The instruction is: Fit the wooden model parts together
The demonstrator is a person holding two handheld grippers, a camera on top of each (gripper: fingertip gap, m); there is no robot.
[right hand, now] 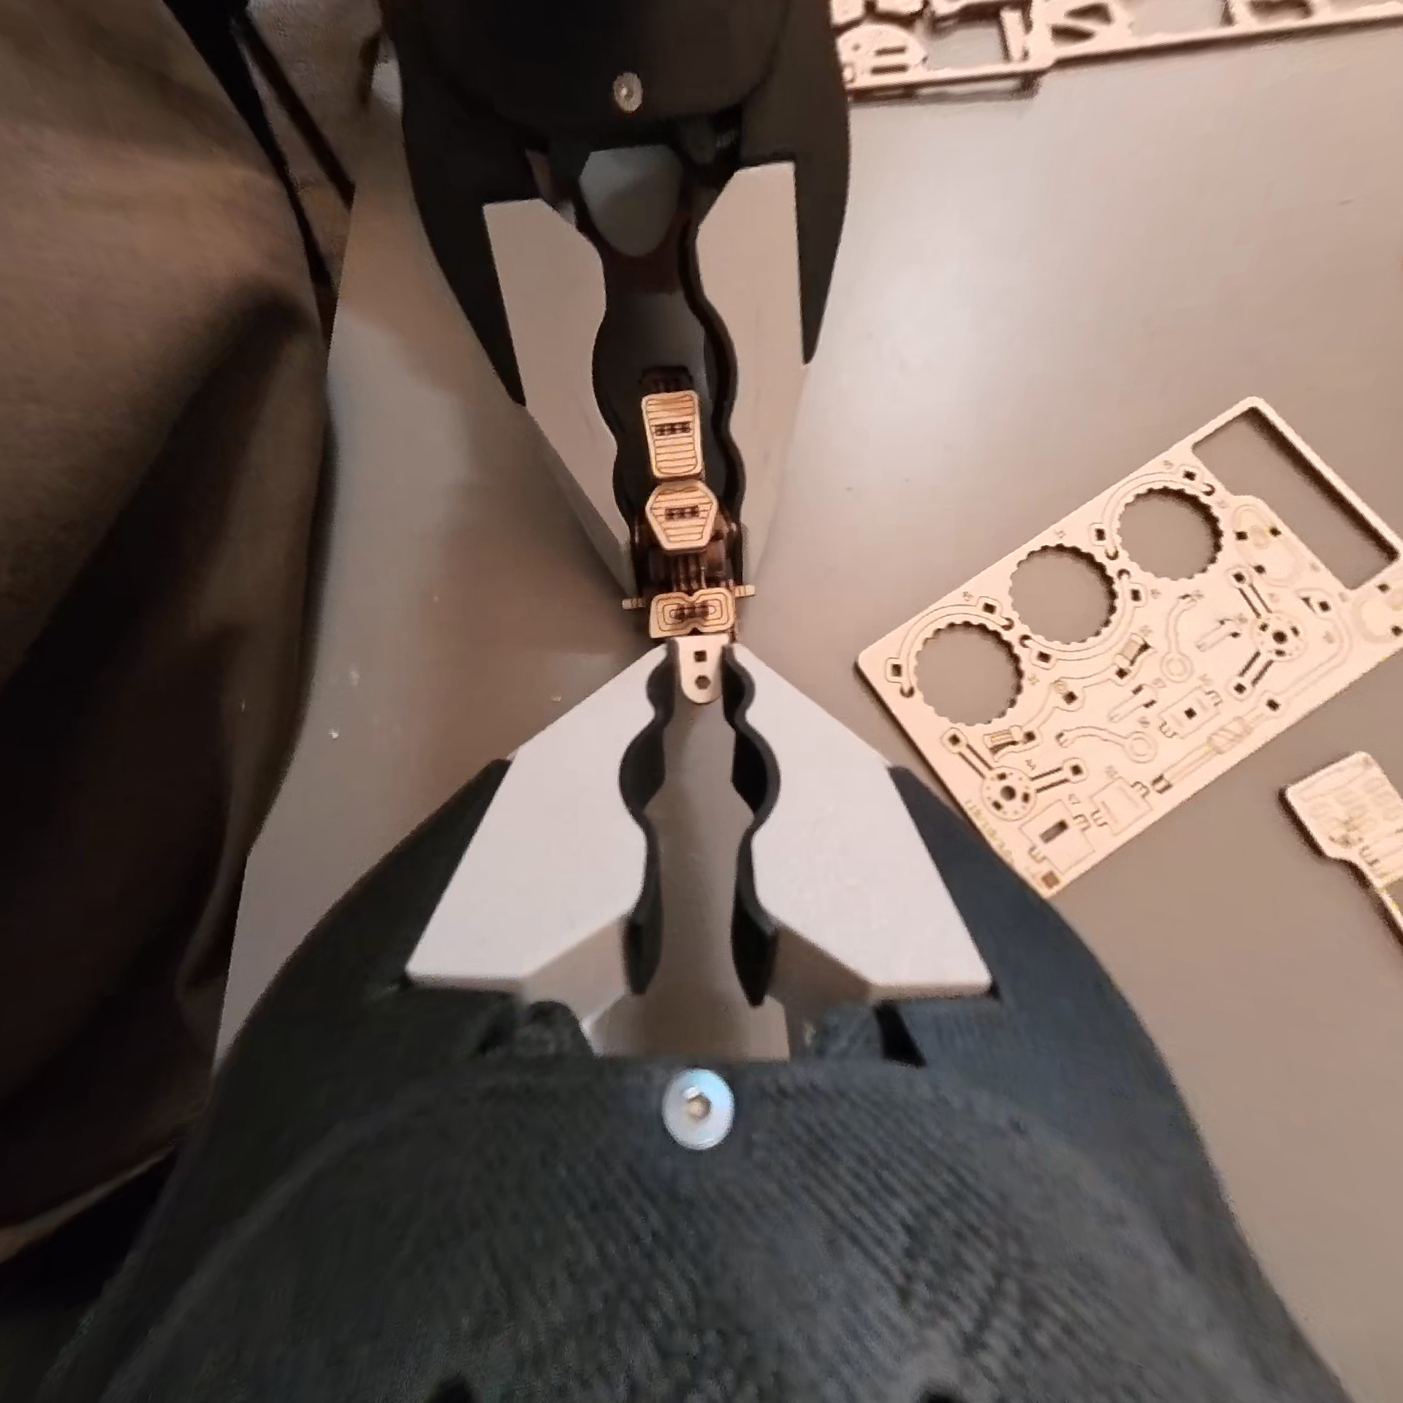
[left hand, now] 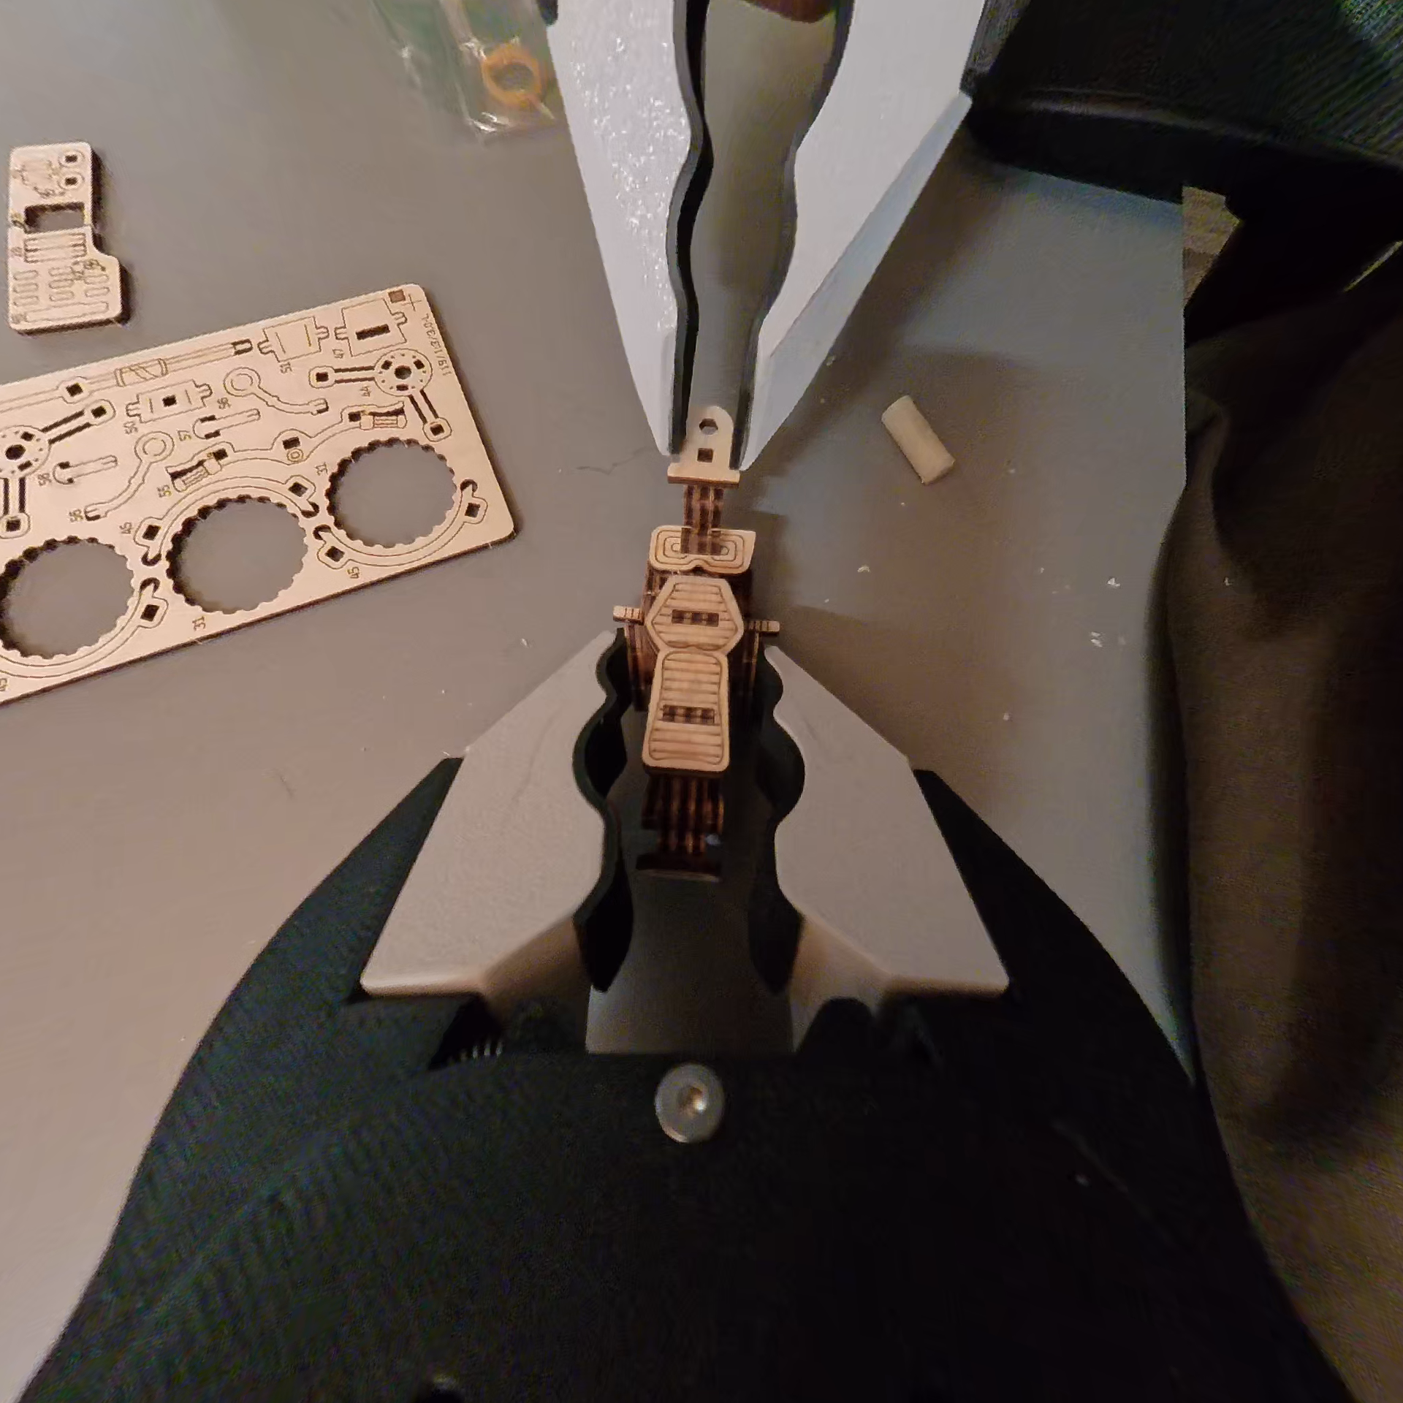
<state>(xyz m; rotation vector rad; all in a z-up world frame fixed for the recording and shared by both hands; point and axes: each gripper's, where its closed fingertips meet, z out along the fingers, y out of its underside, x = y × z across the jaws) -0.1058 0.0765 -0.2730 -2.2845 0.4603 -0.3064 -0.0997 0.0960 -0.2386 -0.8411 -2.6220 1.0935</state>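
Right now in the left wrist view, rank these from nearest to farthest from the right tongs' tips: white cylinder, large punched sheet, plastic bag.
1. White cylinder, just right of the right tongs.
2. Large punched sheet, left.
3. Plastic bag, top left.

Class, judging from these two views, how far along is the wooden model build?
Done: a layered wooden body is assembled, clamped in the left gripper. In hand: the right gripper presses a small tab piece against its end. Left: the parts sheet has pieces unpunched.

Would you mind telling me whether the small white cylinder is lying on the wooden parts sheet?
No, the white cylinder lies on the bare grey table, across from the parts sheet.
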